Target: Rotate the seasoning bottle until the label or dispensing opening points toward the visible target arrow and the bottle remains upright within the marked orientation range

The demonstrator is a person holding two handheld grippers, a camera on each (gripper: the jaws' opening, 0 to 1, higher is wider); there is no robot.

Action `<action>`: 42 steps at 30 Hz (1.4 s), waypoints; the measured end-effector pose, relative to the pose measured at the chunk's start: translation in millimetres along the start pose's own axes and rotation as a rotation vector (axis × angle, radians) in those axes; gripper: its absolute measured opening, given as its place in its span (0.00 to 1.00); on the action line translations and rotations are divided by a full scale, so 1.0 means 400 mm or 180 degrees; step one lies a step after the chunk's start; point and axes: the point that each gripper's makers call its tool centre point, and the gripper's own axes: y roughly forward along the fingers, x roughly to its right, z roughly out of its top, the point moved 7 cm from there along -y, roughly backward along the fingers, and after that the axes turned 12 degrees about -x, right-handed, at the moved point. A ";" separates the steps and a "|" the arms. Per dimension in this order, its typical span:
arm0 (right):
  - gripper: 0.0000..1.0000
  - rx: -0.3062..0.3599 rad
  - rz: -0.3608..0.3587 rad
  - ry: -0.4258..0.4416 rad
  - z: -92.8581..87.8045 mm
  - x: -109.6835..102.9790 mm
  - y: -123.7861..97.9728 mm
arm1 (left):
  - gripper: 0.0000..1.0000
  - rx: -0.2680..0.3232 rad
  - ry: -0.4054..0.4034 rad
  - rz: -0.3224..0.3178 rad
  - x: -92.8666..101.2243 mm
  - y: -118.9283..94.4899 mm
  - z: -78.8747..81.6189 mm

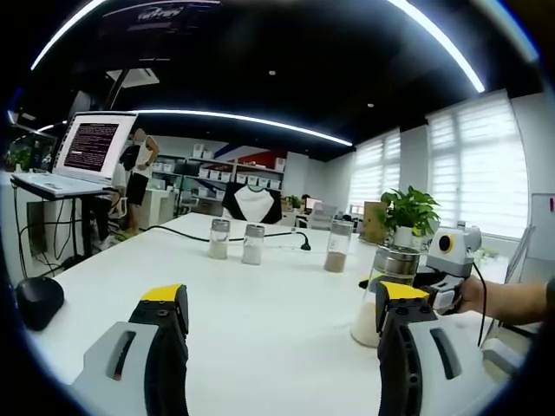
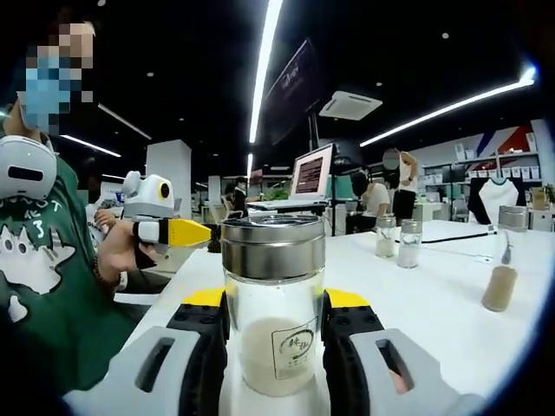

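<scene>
Closest to the lens in the right gripper view, the seasoning bottle [image 2: 273, 303] is clamped between the fingers [image 2: 204, 334] of the right gripper [image 2: 274, 325], which are closed in on its clear glass body just under the brushed metal lid [image 2: 272, 245]. It stands upright on the white counter [image 2: 451, 295], and pale granules are seen filling roughly its lower third. A small printed label [image 2: 295, 348] is turned toward the camera; no target arrow can be made out.

Glass and a polished lid suggest a stiff, smooth, breakable bottle, likely bottom-heavy with so little inside. A hold on the straight glass wall below the lid is judged safest, since the metal band would probably slip and too firm a squeeze could tip it during rotation.

Beyond the bottle, two small shakers [image 2: 386, 236] with pale contents are set side by side, and to its right a slimmer jar [image 2: 500, 286] holding brownish powder is seen.

In the left gripper view, the left gripper [image 1: 286, 325] is held over bare counter with its fingers [image 1: 165, 321] spread wide and nothing between them. The same bottle [image 1: 381, 299] is found just beside its right finger, with the right gripper [image 1: 434, 282] behind it.
</scene>
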 end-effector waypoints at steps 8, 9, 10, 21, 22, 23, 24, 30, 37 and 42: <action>0.40 -0.0034 -0.0136 0.0050 0.000 -0.004 0.000 | 0.94 0.0008 -0.0002 -0.0007 0.002 -0.001 0.001; 0.40 -0.0041 -0.0155 0.0058 0.000 -0.004 0.000 | 0.94 0.0008 -0.0002 -0.0007 0.002 -0.001 0.001; 0.40 -0.0054 -0.0176 0.0060 0.001 -0.005 0.000 | 0.94 0.0007 0.0002 -0.0006 0.001 -0.001 0.001; 0.40 -0.0049 -0.0351 0.0101 -0.001 -0.008 0.002 | 0.94 0.0001 0.0000 -0.0011 -0.001 0.000 0.001; 0.40 -0.0048 -0.0368 0.0106 -0.001 -0.009 0.001 | 0.94 0.0003 -0.0002 -0.0012 -0.002 0.000 0.001; 0.40 -0.0049 -0.0387 0.0113 -0.002 -0.009 0.002 | 0.94 0.0004 -0.0003 -0.0012 -0.002 0.000 0.002; 0.40 -0.0052 -0.0408 0.0124 -0.002 -0.010 0.002 | 0.94 0.0005 -0.0004 -0.0011 -0.003 -0.001 0.002; 0.40 -0.0078 -0.0508 0.0144 -0.002 -0.012 0.002 | 0.94 0.0025 -0.0002 -0.0015 -0.006 -0.003 0.004; 0.40 -0.0110 -0.0612 0.0184 -0.002 -0.017 0.005 | 0.94 0.0013 0.0009 -0.0024 -0.007 -0.002 0.002; 0.40 -0.0126 -0.0693 0.0206 -0.001 -0.021 0.007 | 0.94 0.0012 0.0013 -0.0035 -0.005 -0.003 0.002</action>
